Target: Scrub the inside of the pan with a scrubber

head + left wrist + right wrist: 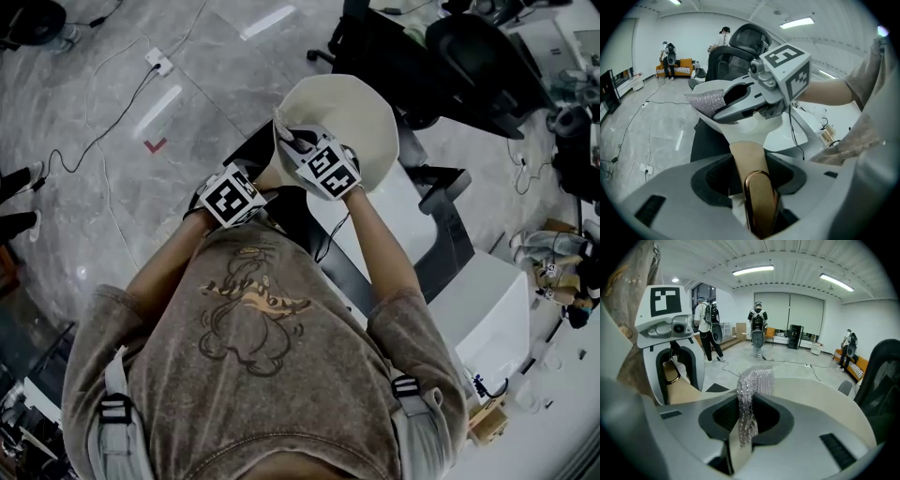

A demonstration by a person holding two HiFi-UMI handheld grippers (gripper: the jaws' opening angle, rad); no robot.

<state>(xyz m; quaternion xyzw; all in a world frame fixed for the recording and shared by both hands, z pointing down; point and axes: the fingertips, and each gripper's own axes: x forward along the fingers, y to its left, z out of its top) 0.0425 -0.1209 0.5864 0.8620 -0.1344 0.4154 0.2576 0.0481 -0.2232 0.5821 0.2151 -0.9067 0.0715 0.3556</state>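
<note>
In left gripper view, pan handle (751,171) was cut off at the bottom edge, its end buried between the jaws. Right gripper (717,108) blocked most of the pan (754,133) interior. In head view, the handle was lost under left gripper (246,192) and the person's torso (253,347); both sets of jaws were hidden under the marker cubes beside the pan. Scrubber (751,394) lower end was out of sight between the right jaws. People (757,329) beyond the pan were too small to detail.

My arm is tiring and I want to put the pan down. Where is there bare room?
The white tabletop between the right forearm and the black stand looks bare. Beyond the pan black office chairs crowd in; the grey floor at left carries cables.
</note>
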